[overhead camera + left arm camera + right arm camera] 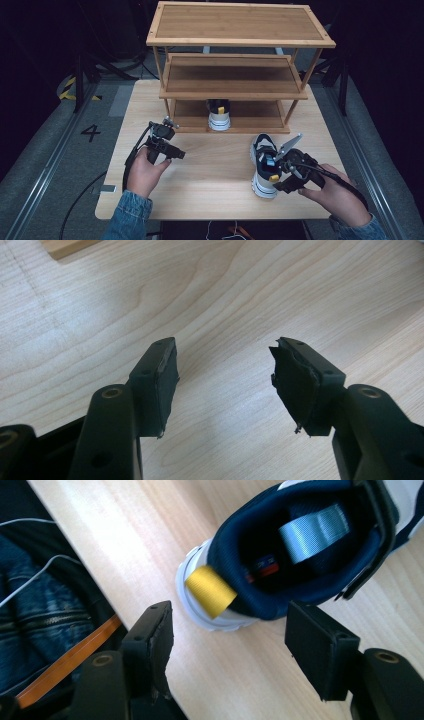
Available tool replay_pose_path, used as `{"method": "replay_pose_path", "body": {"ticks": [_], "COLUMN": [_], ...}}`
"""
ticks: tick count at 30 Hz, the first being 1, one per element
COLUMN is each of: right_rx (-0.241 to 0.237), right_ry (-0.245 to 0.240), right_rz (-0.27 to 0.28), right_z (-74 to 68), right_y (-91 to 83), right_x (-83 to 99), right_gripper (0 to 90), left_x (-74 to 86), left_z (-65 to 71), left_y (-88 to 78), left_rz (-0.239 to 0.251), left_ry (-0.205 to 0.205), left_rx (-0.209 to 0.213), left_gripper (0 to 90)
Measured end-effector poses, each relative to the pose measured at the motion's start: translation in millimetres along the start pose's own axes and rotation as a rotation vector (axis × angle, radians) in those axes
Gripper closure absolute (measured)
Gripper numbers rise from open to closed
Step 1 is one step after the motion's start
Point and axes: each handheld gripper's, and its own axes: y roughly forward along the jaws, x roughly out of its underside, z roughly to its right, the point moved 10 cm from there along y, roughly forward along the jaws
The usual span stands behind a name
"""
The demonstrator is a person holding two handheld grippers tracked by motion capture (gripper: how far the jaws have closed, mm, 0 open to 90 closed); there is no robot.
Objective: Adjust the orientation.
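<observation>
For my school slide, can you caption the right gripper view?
Open right tool hovering by the heel of a navy sneaker on the wooden table.

Navy-and-white sneaker [264, 167], yellow heel tab, upright on table's near right, heel toward near edge

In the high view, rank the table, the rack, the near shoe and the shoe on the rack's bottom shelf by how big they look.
1. Table.
2. Rack, though it stands higher, nearer the camera.
3. Near shoe.
4. Shelf shoe, partly hidden and farther off, so these two may match.
</observation>
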Motion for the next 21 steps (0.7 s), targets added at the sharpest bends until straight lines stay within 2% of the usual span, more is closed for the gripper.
{"method": "replay_pose_path", "body": {"ticks": [7,11,16,21], "right_rx": [-0.028,-0.038,-0.082,-0.116], "right_ry": [-0.009,-0.022,-0.019,-0.026], "right_rz": [0.003,-0.009,-0.045,-0.077], "right_z": [1.8,1.8,1.6,-1.3], "right_y": [11.5,19.4,32.0,42.0], "right_x": [-8.7,-13.3,-16.5,-17.5], "right_gripper": [37.3,41.2,45.5,50.7], "left_x": [10.0,16.2,23.5,25.8], "left_z": [-4.7,-7.7,-13.5,-14.8], "left_y": [-0.5,-1.5,-2.7,-4.0], "left_rz": [-0.018,-0.025,-0.028,-0.028], "left_ry": [-0.007,-0.021,-0.046,-0.05], "left_rx": [-0.009,-0.013,-0.018,-0.018], "left_gripper": [42.0,41.6,41.2,41.0]}}
